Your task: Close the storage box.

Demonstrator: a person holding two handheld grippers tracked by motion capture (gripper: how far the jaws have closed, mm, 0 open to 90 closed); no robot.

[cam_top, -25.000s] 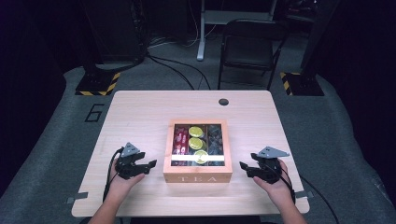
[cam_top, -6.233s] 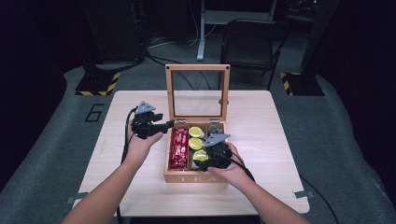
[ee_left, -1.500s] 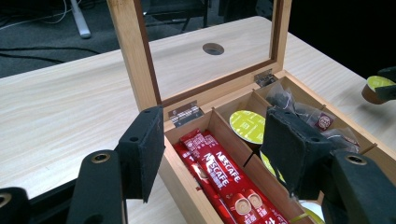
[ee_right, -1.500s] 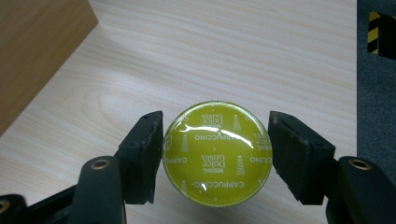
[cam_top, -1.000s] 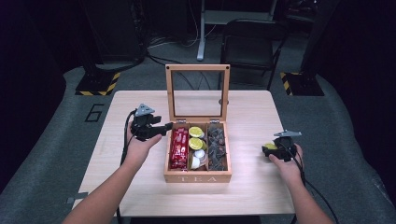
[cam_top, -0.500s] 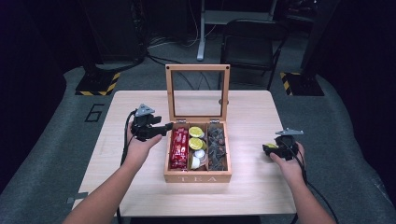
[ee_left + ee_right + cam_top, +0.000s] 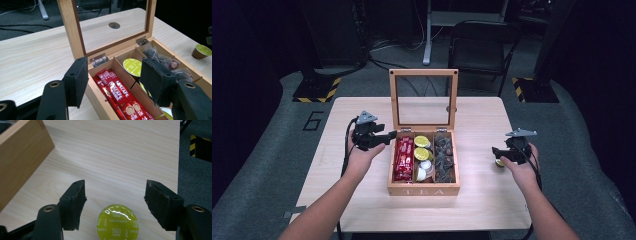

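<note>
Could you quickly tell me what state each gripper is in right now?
Left gripper: open, straddling the tea box wall.
Right gripper: open, above the green capsule, not gripping it.

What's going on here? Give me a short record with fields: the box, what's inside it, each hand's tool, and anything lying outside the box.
Box: wooden tea box, glass lid standing open
Inside: red coffee sticks at left, green-topped capsules in the middle, dark tea bags at right
Left gripper: open, straddling the box's left wall by the hinge
Right gripper: fingers just opened, apart above the capsule, not touching it
Outside the box: one green-topped capsule on the table, right of the box
</note>
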